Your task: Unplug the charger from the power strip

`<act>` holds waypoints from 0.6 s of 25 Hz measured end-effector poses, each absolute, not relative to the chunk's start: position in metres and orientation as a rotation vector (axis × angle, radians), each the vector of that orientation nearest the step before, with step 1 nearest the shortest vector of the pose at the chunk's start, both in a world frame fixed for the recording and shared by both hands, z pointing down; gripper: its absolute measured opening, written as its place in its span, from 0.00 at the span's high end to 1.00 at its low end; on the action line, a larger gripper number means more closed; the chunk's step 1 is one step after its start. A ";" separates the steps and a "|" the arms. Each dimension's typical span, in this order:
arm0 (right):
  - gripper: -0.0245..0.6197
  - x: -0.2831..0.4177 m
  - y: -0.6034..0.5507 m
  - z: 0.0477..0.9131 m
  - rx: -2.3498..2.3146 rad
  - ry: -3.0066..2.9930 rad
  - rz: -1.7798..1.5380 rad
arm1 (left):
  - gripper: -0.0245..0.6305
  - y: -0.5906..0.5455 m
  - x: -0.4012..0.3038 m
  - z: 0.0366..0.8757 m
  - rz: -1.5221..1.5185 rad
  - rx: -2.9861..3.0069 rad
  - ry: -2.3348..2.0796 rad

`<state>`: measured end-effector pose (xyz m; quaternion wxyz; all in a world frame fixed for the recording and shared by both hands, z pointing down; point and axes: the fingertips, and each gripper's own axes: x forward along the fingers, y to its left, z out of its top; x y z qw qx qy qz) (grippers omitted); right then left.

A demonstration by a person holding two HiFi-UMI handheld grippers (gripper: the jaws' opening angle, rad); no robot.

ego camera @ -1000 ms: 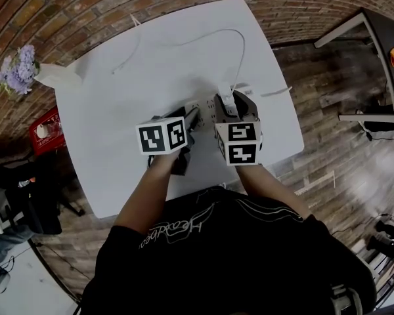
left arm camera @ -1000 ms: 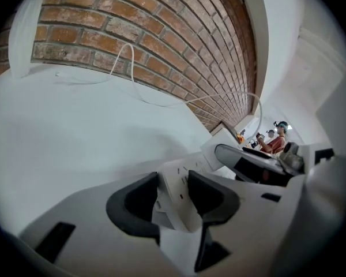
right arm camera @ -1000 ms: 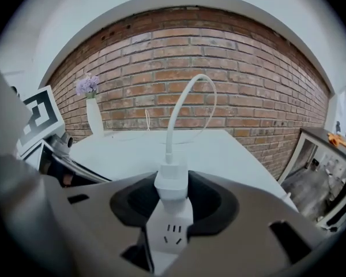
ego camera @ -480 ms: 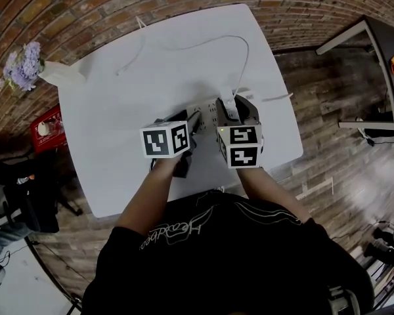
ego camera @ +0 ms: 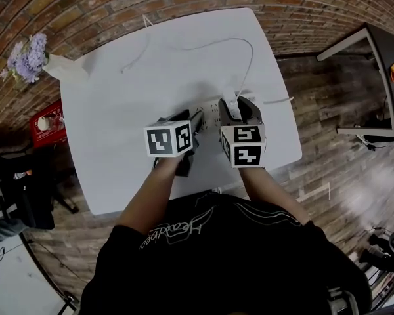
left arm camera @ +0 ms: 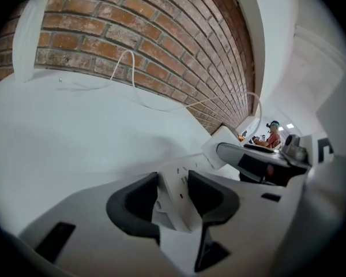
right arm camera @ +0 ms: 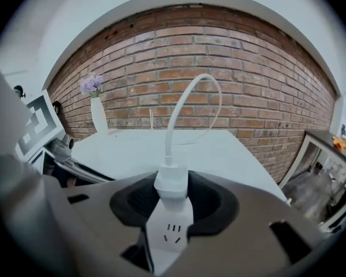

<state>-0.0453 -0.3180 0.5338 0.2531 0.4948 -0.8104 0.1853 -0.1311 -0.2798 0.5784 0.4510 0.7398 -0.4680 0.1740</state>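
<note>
A white power strip (ego camera: 209, 110) lies on the white table (ego camera: 118, 97). My left gripper (ego camera: 196, 118) holds one end of it. In the left gripper view both dark pads (left arm camera: 139, 198) press on the sides of the power strip (left arm camera: 174, 180). A white charger (ego camera: 231, 105) stands plugged into the strip, and its cable (ego camera: 249, 48) loops away over the table. My right gripper (ego camera: 233, 107) is shut on the charger (right arm camera: 172, 183), whose body fills the gap above the strip's socket face (right arm camera: 168, 232). The left gripper view also takes in the charger (left arm camera: 224, 146), at the right.
A white vase with purple flowers (ego camera: 29, 58) stands at the table's far left corner, against the brick wall. A red crate (ego camera: 49, 126) sits on the floor to the left. A black desk (ego camera: 381, 58) stands to the right, across the wooden floor.
</note>
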 end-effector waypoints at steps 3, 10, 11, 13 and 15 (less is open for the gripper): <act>0.77 -0.043 -0.316 0.534 1.333 -2.212 0.524 | 0.70 -0.280 -0.130 0.577 0.448 1.845 -1.170; 0.77 -0.039 -0.331 0.485 1.390 -2.339 0.468 | 0.70 -0.281 -0.131 0.575 0.505 1.891 -1.188; 0.77 -0.039 -0.332 0.481 1.379 -2.357 0.486 | 0.70 -0.281 -0.131 0.575 0.509 1.893 -1.195; 0.77 -0.038 -0.329 0.479 1.351 -2.389 0.580 | 0.70 -0.280 -0.131 0.575 0.493 1.879 -1.190; 0.77 -0.038 -0.325 0.477 1.319 -2.431 0.661 | 0.68 -0.280 -0.135 0.575 0.485 1.869 -1.189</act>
